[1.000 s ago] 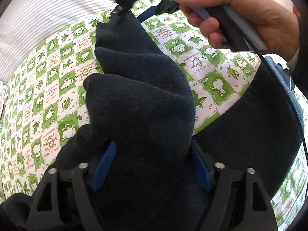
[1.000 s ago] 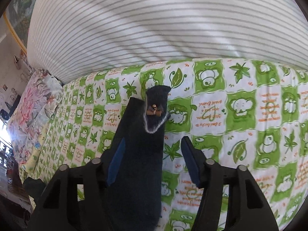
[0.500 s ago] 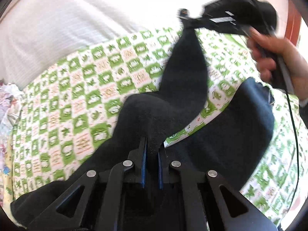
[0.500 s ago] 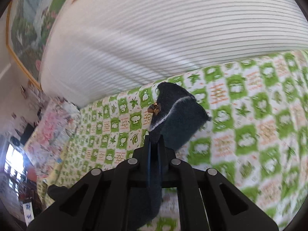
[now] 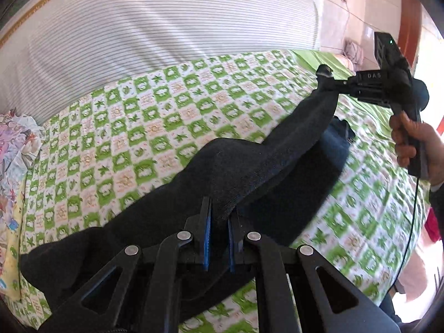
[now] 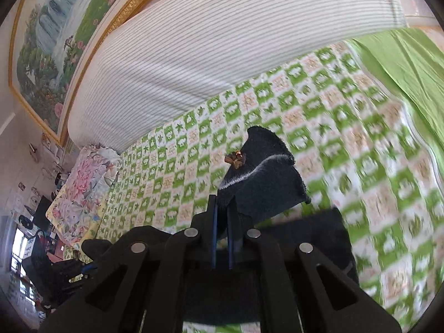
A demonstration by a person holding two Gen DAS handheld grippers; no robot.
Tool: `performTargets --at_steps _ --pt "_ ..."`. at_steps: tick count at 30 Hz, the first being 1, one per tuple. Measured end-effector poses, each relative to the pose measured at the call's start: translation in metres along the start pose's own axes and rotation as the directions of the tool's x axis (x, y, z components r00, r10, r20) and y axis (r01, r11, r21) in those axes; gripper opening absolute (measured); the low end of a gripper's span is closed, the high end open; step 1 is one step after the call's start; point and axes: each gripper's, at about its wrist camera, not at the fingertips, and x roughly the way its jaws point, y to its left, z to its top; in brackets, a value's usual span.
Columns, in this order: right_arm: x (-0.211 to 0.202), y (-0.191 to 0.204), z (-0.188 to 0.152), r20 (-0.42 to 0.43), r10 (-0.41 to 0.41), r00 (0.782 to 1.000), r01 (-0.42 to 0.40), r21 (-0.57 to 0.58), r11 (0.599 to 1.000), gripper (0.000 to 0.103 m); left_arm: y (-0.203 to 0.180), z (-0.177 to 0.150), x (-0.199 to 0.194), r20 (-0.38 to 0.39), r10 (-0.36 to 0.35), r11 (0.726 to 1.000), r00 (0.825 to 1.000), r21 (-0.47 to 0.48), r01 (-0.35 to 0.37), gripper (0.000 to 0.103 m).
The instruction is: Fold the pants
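Note:
Dark navy fleece pants (image 5: 249, 172) hang in a taut band above a bed with a green and white checked sheet (image 5: 133, 138). My left gripper (image 5: 217, 216) is shut on a fold of the fabric at the near end. In the same view my right gripper (image 5: 328, 79), held by a hand (image 5: 410, 144), pinches the far end up at the right. The right wrist view shows my right gripper (image 6: 222, 208) shut on the pants' waistband corner (image 6: 266, 177), which bears a small bronze bow (image 6: 236, 159) and a pale stripe.
A large white striped cushion (image 5: 166, 27) runs along the far side of the bed. A floral pillow (image 6: 83, 183) lies at the left end. A plain green sheet (image 6: 402, 55) covers the right side. A framed landscape painting (image 6: 55, 27) hangs above.
Both grippers closed on the pants, which had lain between open jaws. They lifted the fabric and moved apart, the right gripper swinging far to the right, so the pants are stretched out.

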Motion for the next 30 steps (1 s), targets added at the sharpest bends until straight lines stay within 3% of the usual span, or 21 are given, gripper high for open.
performTargets --at_steps 7,15,19,22,24,27,29,30 --pt "-0.014 -0.041 -0.039 0.017 -0.012 1.0 0.009 0.142 0.99 0.007 -0.021 -0.021 0.016 -0.061 -0.013 1.0 0.998 0.014 0.014 0.008" --pt "-0.025 -0.058 -0.074 0.04 -0.044 0.998 0.035 0.206 0.978 0.007 -0.025 -0.037 0.037 -0.113 -0.025 1.0 0.993 -0.003 0.025 0.008" --pt "-0.017 -0.066 -0.083 0.011 -0.092 0.996 0.088 0.223 0.971 0.007 -0.027 -0.043 0.049 -0.138 -0.031 0.999 0.99 -0.015 0.029 0.009" --pt "-0.009 -0.079 -0.093 -0.04 -0.132 0.99 0.138 0.284 0.949 0.014 -0.027 -0.047 0.053 -0.15 -0.032 0.999 0.988 -0.022 0.029 0.015" --pt "-0.014 -0.08 -0.096 -0.021 -0.123 0.992 0.124 0.304 0.944 0.015 -0.024 -0.05 0.051 -0.149 -0.034 0.999 0.988 -0.033 0.03 0.019" --pt "-0.03 -0.072 -0.096 -0.001 -0.167 0.986 0.16 0.281 0.946 0.03 -0.018 -0.053 0.042 -0.141 -0.033 0.998 0.989 -0.063 0.025 0.028" --pt "-0.042 -0.065 -0.096 0.03 -0.18 0.983 0.166 0.264 0.95 0.048 -0.014 -0.057 0.034 -0.127 -0.031 0.995 0.991 -0.094 0.019 0.033" --pt "-0.049 -0.058 -0.096 0.051 -0.182 0.982 0.165 0.244 0.956 0.049 -0.011 -0.06 0.029 -0.121 -0.035 0.993 0.992 -0.117 0.021 0.035"
